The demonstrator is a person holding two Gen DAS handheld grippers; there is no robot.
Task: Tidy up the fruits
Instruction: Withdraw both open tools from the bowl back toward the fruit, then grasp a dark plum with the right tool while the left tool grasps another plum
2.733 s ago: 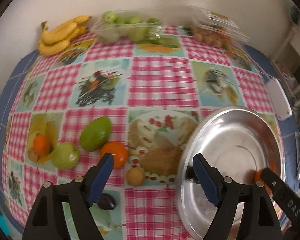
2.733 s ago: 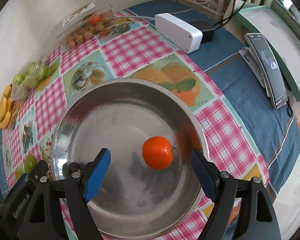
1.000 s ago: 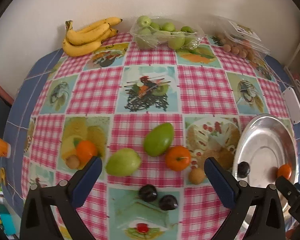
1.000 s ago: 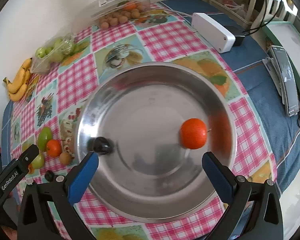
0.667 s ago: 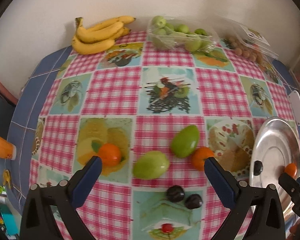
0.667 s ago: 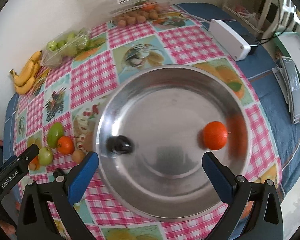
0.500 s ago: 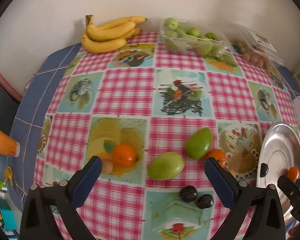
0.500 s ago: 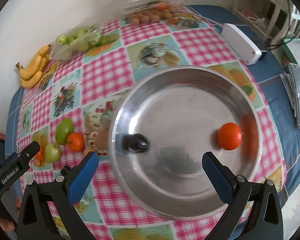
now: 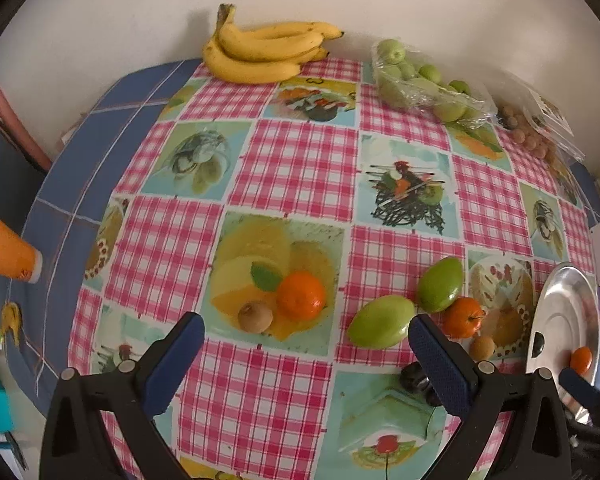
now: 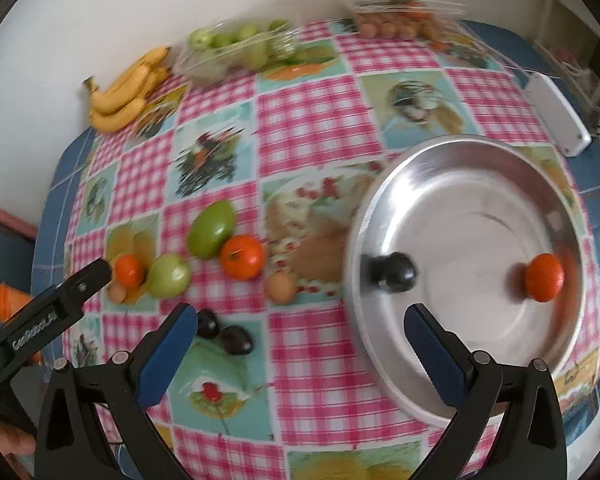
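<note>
A steel bowl (image 10: 480,368) (image 9: 556,308) at the right holds an orange (image 10: 545,277) and a dark plum (image 10: 396,273). Loose on the checked cloth lie a green mango (image 9: 440,284) (image 10: 211,229), a green apple (image 9: 381,321) (image 10: 168,275), two oranges (image 9: 301,295) (image 9: 463,317), two small brown fruits (image 9: 255,315) (image 9: 482,347) and two dark plums (image 10: 237,340) (image 10: 207,323). My left gripper (image 9: 306,364) is open and empty above the near orange and brown fruit. My right gripper (image 10: 300,346) is open and empty between the plums and the bowl.
Bananas (image 9: 262,50), a bag of green fruit (image 9: 424,80) and a clear box of small brown fruit (image 9: 536,128) stand along the back wall. A white box (image 10: 556,116) lies right of the bowl. An orange cup (image 9: 6,246) sits off the table's left edge.
Both grippers have swung left and pulled back. The left view now centres on the loose orange and brown fruit; the right view has left the bowl's middle and takes in the loose fruit.
</note>
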